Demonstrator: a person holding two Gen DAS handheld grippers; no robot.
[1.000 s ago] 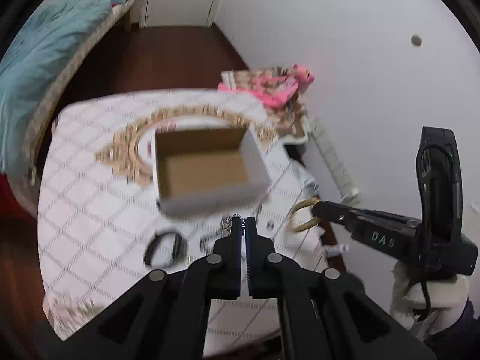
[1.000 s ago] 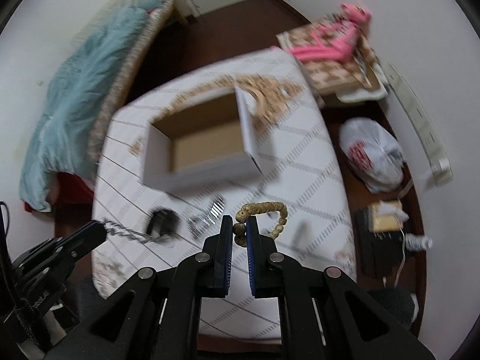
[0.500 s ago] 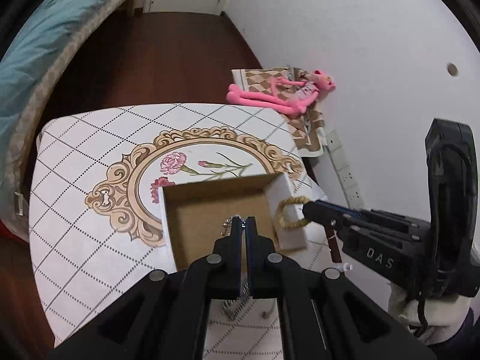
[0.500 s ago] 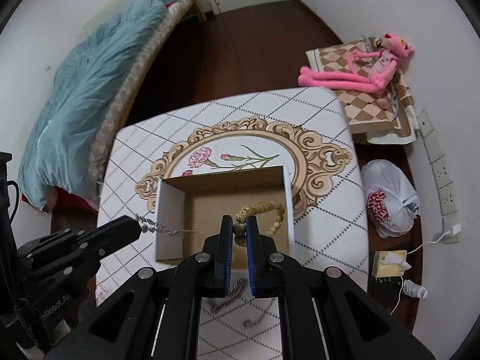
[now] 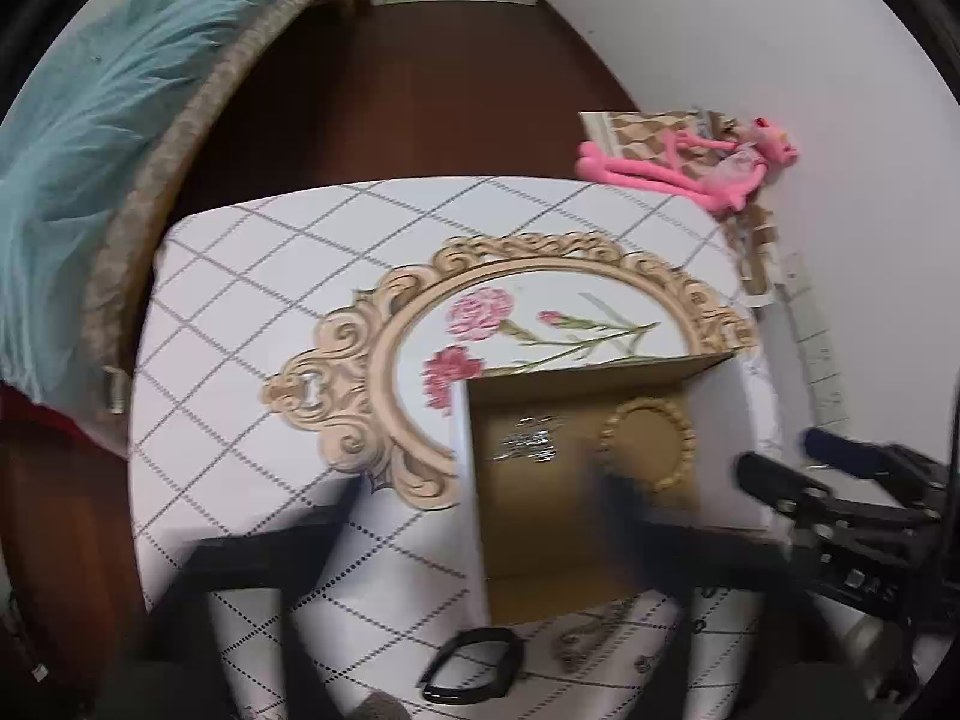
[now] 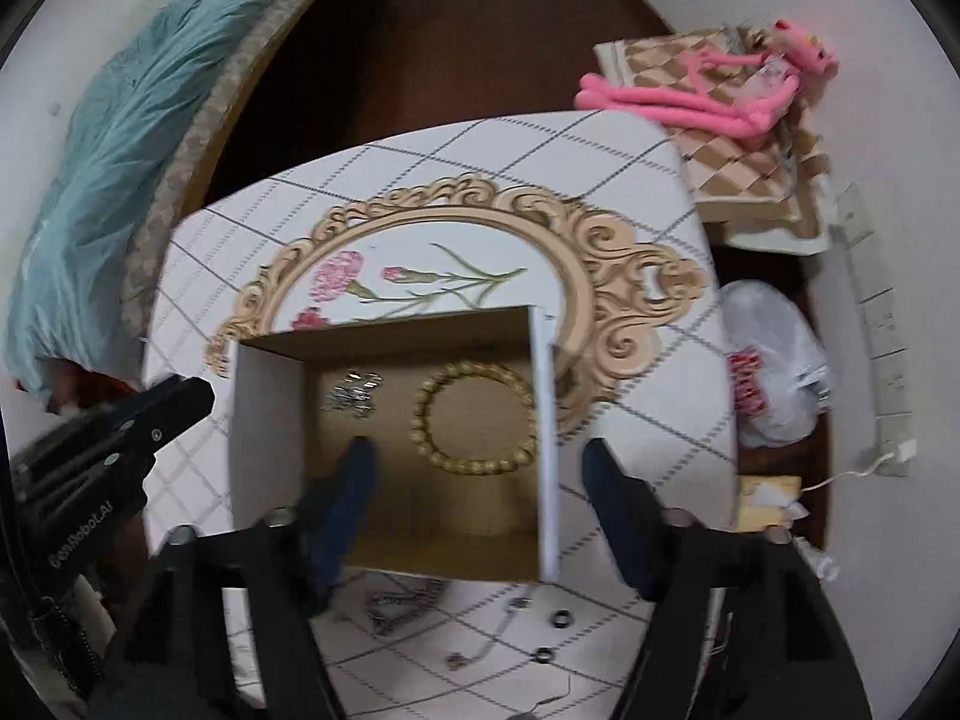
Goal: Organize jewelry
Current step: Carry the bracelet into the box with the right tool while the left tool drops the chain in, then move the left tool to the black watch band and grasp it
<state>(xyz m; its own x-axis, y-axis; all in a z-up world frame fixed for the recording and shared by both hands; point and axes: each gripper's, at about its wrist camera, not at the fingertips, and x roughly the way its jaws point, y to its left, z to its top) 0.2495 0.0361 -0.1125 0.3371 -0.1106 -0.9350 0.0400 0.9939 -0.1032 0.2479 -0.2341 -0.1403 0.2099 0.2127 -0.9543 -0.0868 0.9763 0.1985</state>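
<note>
- Checked bench (image 6: 630,192) fills mid-frame, carrying an open box (image 6: 543,438).
- Bead bracelet (image 6: 474,414) and chain (image 6: 354,396) lie inside the box, apart.
- Right tool (image 6: 480,468) gapes wide, empty.
- Left tool (image 5: 480,516) also wide, blurred.

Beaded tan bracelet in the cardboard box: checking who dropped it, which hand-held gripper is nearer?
Right: open directly over the bracelet. Left sits outside the box's left wall.

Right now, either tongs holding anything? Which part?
Nothing held. The right tongs are open over the box, the bead bracelet loose inside. The left tongs are open too, the silver chain dropped.
</note>
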